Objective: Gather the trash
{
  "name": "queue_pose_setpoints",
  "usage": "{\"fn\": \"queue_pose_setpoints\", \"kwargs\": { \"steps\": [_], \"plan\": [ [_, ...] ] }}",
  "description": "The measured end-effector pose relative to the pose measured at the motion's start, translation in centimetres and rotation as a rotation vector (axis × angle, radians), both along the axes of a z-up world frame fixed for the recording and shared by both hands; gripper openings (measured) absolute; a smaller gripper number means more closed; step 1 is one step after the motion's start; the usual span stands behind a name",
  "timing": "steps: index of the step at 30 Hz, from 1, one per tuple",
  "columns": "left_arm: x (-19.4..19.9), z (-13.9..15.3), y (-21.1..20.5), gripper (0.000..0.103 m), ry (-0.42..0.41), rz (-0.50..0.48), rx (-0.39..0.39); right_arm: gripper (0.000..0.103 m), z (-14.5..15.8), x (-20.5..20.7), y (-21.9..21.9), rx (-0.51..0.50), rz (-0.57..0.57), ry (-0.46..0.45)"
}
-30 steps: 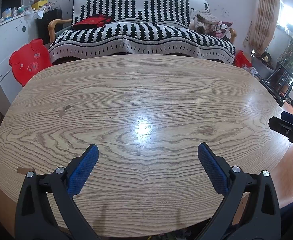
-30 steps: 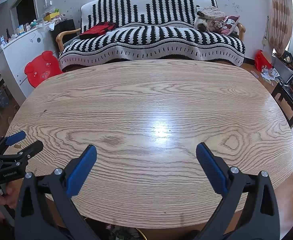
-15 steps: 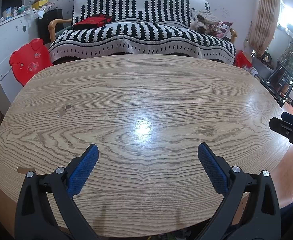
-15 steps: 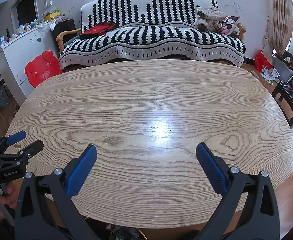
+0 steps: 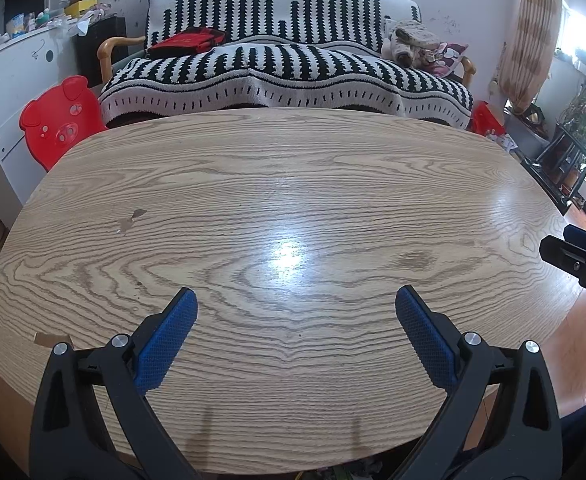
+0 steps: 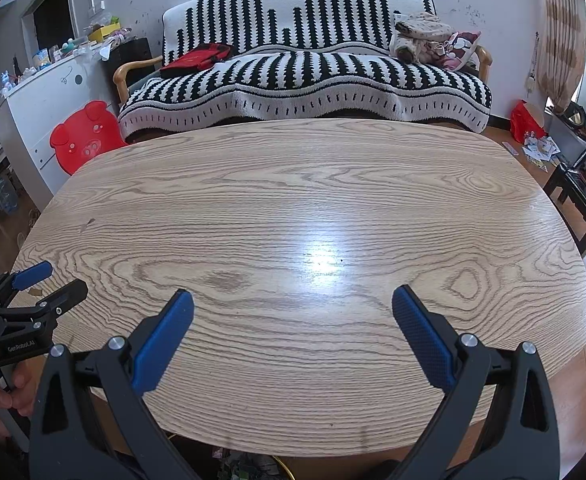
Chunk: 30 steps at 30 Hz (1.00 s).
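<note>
Both views low, facing shared table [image 5: 293,200]

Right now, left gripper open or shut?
Open. The left gripper has its blue pads spread wide apart over the wooden table, with only bare wood showing between them.

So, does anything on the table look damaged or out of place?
Yes. The oval wooden table has a small chipped mark on its left part, and a small brown scrap lies at its near-left edge.
</note>
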<state>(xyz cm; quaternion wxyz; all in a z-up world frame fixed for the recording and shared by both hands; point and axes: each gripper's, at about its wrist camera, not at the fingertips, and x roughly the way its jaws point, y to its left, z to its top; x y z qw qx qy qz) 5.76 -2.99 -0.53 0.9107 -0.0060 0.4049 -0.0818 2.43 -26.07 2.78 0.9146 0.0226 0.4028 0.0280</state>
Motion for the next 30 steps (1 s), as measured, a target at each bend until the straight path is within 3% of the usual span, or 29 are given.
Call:
{"fn": "queue_pose_setpoints", "kwargs": {
  "steps": [30],
  "plan": [
    [0.02, -0.13, 0.14, 0.096, 0.025, 0.013, -0.001, 0.096, -0.02, -0.11, 0.40, 0.001, 0.005, 0.002]
  ]
}}
